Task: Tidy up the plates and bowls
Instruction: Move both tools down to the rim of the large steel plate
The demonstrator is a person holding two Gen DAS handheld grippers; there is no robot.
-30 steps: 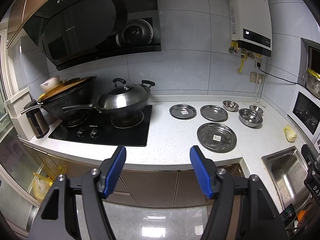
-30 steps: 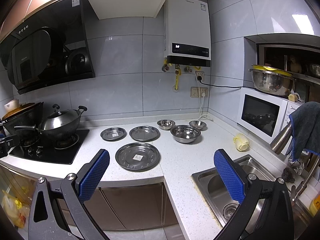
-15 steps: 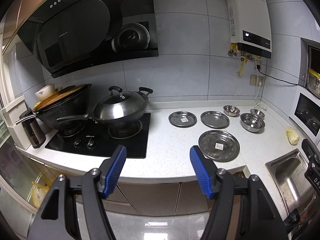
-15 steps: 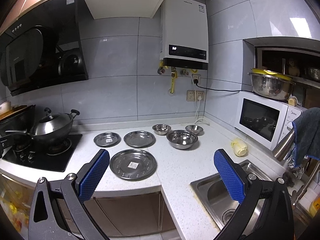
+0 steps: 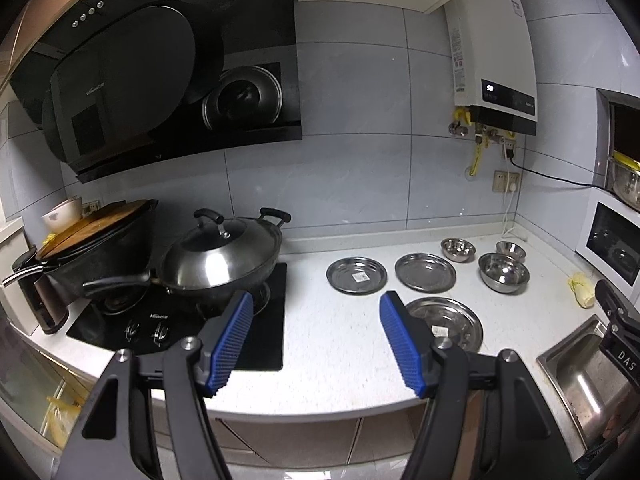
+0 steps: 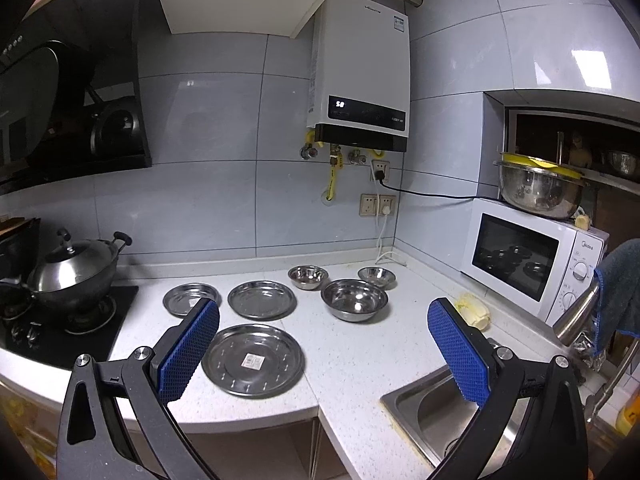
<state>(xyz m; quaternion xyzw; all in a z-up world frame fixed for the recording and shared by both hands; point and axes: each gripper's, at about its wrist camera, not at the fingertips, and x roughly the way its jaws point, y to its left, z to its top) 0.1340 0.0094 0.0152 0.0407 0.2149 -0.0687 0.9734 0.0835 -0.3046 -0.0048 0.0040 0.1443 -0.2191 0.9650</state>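
Observation:
Three steel plates lie on the white counter (image 6: 360, 356): a large plate (image 6: 253, 360) (image 5: 452, 322) nearest the edge, a medium plate (image 6: 262, 299) (image 5: 425, 272) and a small plate (image 6: 188, 298) (image 5: 356, 275) behind it. A large steel bowl (image 6: 354, 299) (image 5: 503, 273) stands to the right, with two small bowls (image 6: 307, 277) (image 6: 376, 277) behind it. My left gripper (image 5: 316, 340) is open and empty above the counter's front edge. My right gripper (image 6: 324, 354) is open and empty, just short of the large plate.
A lidded wok (image 5: 220, 256) and a black pan (image 5: 100, 240) sit on the hob (image 5: 180, 320) at the left. A sink (image 6: 440, 412) is at the right front. A microwave (image 6: 528, 260) with a big bowl on top stands at the right. A yellow cloth (image 6: 474, 311) lies by it.
Both grippers have moved forward toward the counter; the plates and bowls look larger and closer. Both stay open. Nothing on the counter has moved.

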